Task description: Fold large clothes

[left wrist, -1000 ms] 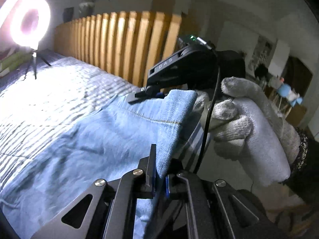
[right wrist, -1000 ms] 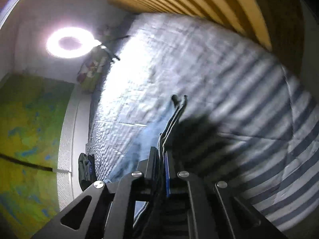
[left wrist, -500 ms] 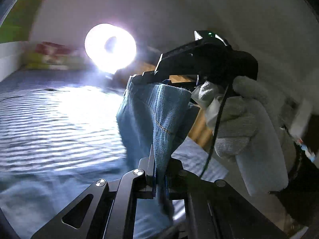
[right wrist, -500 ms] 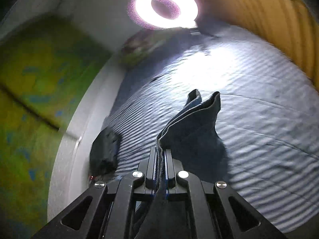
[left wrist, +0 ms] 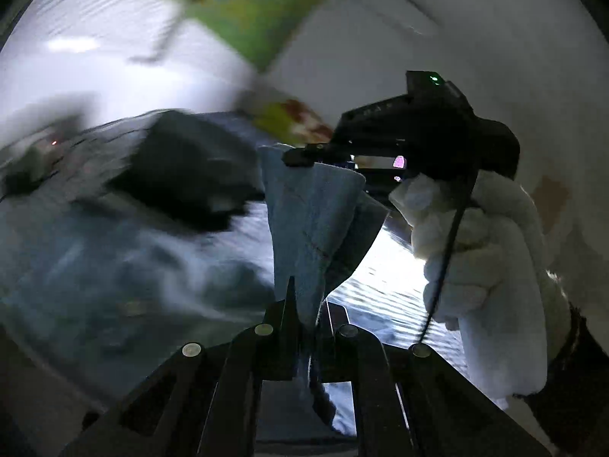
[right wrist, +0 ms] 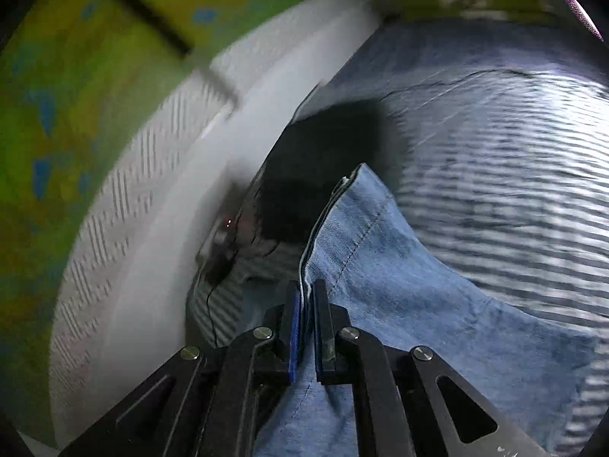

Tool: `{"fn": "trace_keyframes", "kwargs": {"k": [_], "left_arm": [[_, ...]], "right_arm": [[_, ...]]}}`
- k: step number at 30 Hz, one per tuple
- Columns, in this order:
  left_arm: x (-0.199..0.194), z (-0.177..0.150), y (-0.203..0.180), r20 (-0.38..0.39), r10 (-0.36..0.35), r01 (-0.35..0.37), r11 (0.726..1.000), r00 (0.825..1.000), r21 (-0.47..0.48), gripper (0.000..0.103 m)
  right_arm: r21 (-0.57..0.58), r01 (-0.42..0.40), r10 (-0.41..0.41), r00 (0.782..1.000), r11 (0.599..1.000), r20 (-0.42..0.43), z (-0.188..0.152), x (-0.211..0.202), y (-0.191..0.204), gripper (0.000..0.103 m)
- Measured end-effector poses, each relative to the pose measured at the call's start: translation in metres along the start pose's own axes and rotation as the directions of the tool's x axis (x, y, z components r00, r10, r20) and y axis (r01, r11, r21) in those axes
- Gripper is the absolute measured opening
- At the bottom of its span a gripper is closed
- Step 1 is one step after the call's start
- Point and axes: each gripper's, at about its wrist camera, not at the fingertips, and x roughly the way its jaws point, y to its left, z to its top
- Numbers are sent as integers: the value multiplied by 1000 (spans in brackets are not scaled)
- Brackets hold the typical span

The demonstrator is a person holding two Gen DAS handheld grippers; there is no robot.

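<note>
Denim garment, light blue, soft and floppy but fairly heavy by the look of the weave; hem with a stitched seam stands stiffer than the rest, so judged the best place to grip; cloth drapes and sags between grips, likely to swing if moved fast; not slippery, not fragile. Garment is lifted at one edge above the striped bedcover, the rest trailing down onto it. Right gripper has its jaws clamped on the layered hem edge, blue pads pressing on it; left gripper also pinches a fold of the same denim, jaws closed on it. In the left wrist view the right gripper sits just ahead, held by a white-gloved hand, both grips near each other on the hem. Dark bundle lies on the bed near the white wall; views are motion-blurred.
</note>
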Motion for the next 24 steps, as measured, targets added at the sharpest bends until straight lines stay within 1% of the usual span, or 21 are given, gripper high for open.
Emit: {"fn": "trace_keyframes", "kwargs": {"k": [1, 3, 4, 6, 7, 9, 11, 13, 14, 17, 19, 21, 22, 24], "left_arm": [[-11, -1, 29, 7, 23, -22, 999, 1000, -38, 4], [-15, -4, 61, 6, 52, -51, 995, 999, -90, 4], [-16, -8, 79, 1, 66, -66, 991, 998, -119, 4], [-9, -12, 96, -15, 97, -98, 986, 995, -138, 4], [-2, -17, 107, -24, 109, -111, 984, 994, -140, 4], [-1, -20, 122, -34, 125, -128, 981, 992, -148, 4], [7, -24, 129, -39, 133, -137, 979, 990, -154, 4], [6, -27, 137, -34, 139, -143, 977, 990, -158, 4], [-1, -29, 139, -28, 142, -145, 978, 989, -152, 4], [-5, -25, 147, -23, 178, -180, 973, 984, -144, 5], [-1, -25, 165, -38, 203, -206, 963, 978, -175, 5], [-3, -31, 180, -58, 208, -215, 952, 976, -218, 5], [-12, -31, 177, -65, 214, -223, 950, 975, -220, 5], [-11, -37, 177, -86, 231, -243, 950, 969, -194, 5]], "right_arm": [[-16, 5, -6, 1000, 1000, -17, 1, 15, 9, 6], [-78, 36, -41, 997, 996, -65, -4, 65, 36, 5], [-94, 48, -55, 995, 994, -78, -7, 75, 39, 5], [-132, 85, -100, 989, 988, -109, -11, 110, 50, 5], [-139, 92, -109, 986, 986, -125, -13, 122, 51, 5], [-132, 88, -109, 982, 987, -156, -17, 142, 53, 5], [-130, 91, -112, 979, 987, -169, -21, 151, 55, 5], [-133, 89, -111, 980, 987, -168, -27, 154, 60, 5], [-142, 92, -115, 980, 986, -162, -30, 154, 64, 5], [-185, 99, -128, 981, 978, -149, -22, 164, 81, 5], [-208, 100, -134, 978, 973, -159, -25, 175, 90, 5], [-220, 108, -149, 973, 969, -178, -31, 193, 94, 5], [-231, 113, -158, 969, 966, -187, -35, 201, 95, 6], [-282, 121, -181, 963, 952, -199, -44, 216, 101, 6]]}}
